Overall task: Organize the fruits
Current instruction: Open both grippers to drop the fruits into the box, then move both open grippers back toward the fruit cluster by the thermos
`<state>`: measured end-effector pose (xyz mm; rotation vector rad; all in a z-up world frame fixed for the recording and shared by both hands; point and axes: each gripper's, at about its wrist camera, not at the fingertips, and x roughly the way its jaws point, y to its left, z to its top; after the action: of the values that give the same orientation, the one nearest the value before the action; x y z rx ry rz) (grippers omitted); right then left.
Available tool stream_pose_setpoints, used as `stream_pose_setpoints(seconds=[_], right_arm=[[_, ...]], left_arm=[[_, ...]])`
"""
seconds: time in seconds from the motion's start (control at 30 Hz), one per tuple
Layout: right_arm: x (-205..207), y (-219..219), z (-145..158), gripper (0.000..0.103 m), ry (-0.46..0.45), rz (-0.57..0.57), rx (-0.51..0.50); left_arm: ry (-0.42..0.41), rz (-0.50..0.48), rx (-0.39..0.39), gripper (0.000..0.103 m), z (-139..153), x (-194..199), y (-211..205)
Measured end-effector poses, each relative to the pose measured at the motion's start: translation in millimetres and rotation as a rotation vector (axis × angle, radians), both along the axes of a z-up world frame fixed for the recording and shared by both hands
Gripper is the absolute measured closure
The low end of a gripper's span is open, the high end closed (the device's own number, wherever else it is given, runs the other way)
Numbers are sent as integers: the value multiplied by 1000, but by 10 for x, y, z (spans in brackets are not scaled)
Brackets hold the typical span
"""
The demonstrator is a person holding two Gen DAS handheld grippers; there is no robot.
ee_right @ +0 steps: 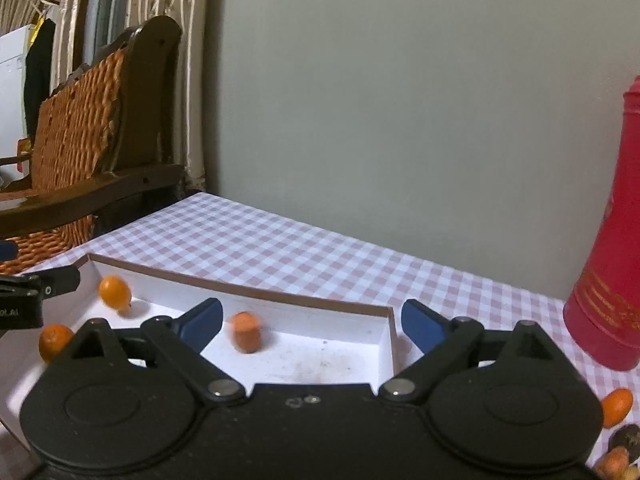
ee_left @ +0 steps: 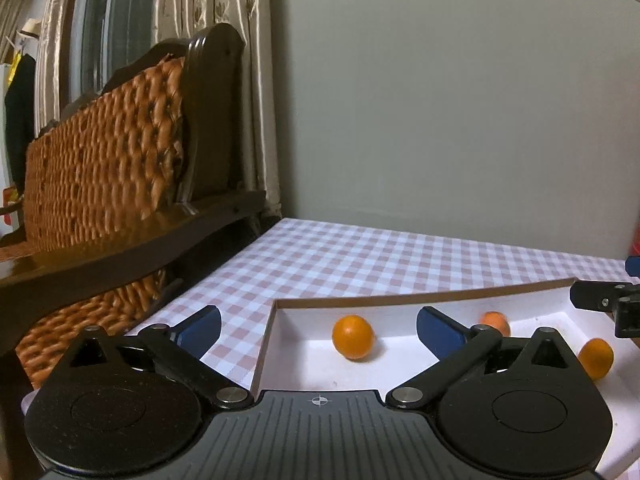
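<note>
Open left gripper (ee_left: 318,330), kumquats (ee_left: 353,337), red canister (ee_right: 612,268)

Home room, wicker-backed wooden chair (ee_left: 104,152), curtains (ee_left: 224,8), checked tablecloth (ee_left: 340,264)

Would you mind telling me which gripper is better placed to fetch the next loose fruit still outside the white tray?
Right. The right gripper is open, and loose orange fruit lies on the checked tablecloth just beside it; the left wrist view shows none outside the tray.

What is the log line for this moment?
left gripper: open, empty | right gripper: open, empty | box: three oranges inside
</note>
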<state>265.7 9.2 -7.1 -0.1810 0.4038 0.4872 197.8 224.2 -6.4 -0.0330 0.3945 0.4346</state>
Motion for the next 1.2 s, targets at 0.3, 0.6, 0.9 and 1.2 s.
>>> stream_pose_setpoints(seconds=[0.3,0.6,0.9,1.2], right_arm=[[-32,-56,-12,6,25,-22,-11],[-306,-114,29,6,65,22,-8],[-690,-148,55,6,-4,0,-86],[-929,-445,99,6,16,-43,-35]], left_arm=[[-14,5,-1,0,49,-136,22],[-60,-16,33,0,135,-389,-211],[-77,-46,51,0,180,-547,-441],[-60,-110,48,0,156,-841,-803]])
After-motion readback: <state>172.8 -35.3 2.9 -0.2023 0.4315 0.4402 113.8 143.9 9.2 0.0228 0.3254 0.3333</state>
